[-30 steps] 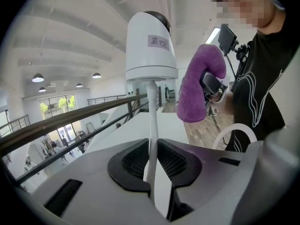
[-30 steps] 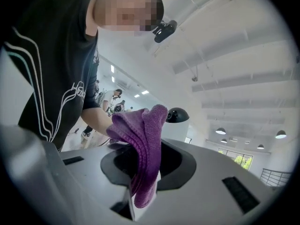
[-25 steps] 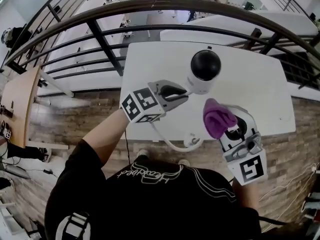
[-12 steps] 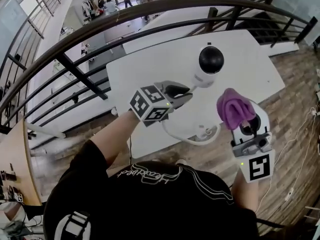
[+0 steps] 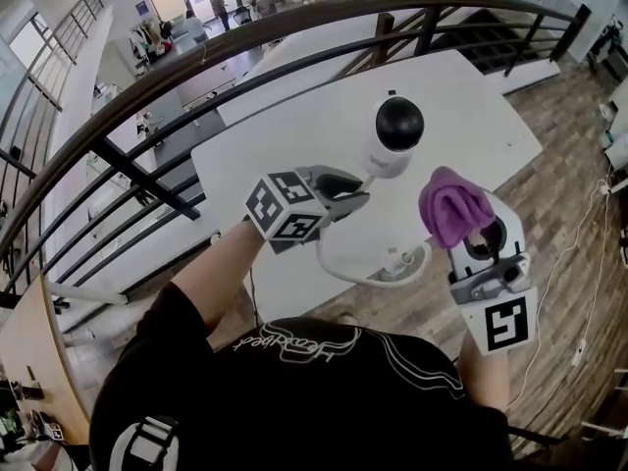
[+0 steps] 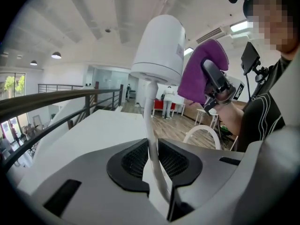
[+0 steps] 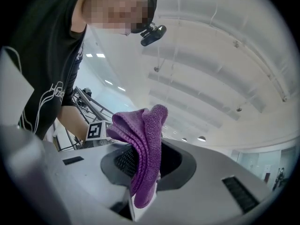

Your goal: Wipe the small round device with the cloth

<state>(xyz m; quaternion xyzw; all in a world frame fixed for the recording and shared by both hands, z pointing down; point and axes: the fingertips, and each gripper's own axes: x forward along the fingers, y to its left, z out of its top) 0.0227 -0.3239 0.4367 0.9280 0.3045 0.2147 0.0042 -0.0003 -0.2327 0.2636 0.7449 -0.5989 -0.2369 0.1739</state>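
Note:
The small round device [image 5: 392,137], a white body with a black dome, hangs in the air above the white table [image 5: 285,135]. My left gripper [image 5: 355,190] is shut on its white cable [image 5: 365,271] just below the body. The jaws have just been opening a little, with the cable still between the pads. In the left gripper view the device [image 6: 159,48] stands over the jaws [image 6: 152,159]. My right gripper [image 5: 463,226] is shut on a purple cloth [image 5: 453,207], held just right of the device and apart from it. The cloth [image 7: 143,144] drapes over the right jaws.
A dark curved railing [image 5: 196,52] runs behind the table, with a lower floor beyond it. Wooden floor [image 5: 559,184] lies to the right. The cable loops down in front of the person's chest, and its plug end [image 5: 397,261] hangs near the table's front edge.
The right gripper has risen and tipped upward, bringing the cloth nearer the device. The left gripper has tilted with the device. The head view has swung, so the table sits differently.

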